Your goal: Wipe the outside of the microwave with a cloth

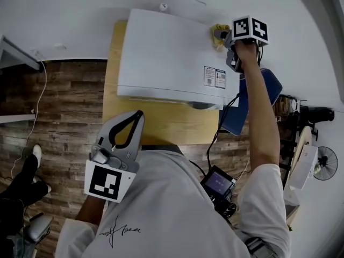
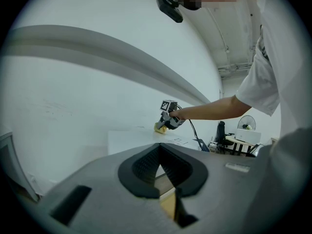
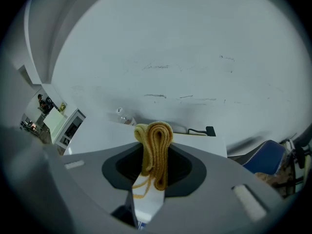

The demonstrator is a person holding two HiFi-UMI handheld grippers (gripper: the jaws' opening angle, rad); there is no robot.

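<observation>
1. The wooden counter (image 1: 161,121) stands by the white wall and carries the microwave.
2. The white microwave (image 1: 166,52) covers the counter's far part.
3. The left claw (image 1: 140,113) hangs near the person's torso, clear of the microwave, with its jaws closed together on nothing.
4. The right claw (image 1: 224,37) is clenched on the cloth.
5. The folded yellow cloth (image 3: 155,140) lies against the far right corner of the microwave's top.

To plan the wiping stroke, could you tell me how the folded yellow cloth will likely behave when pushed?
The folded yellow cloth is probably soft and floppy: it bulges in rounded loops above the right gripper. It looks light, held by the pinch alone. Pushed across the white microwave, it would likely bunch, not slide stiffly.
</observation>
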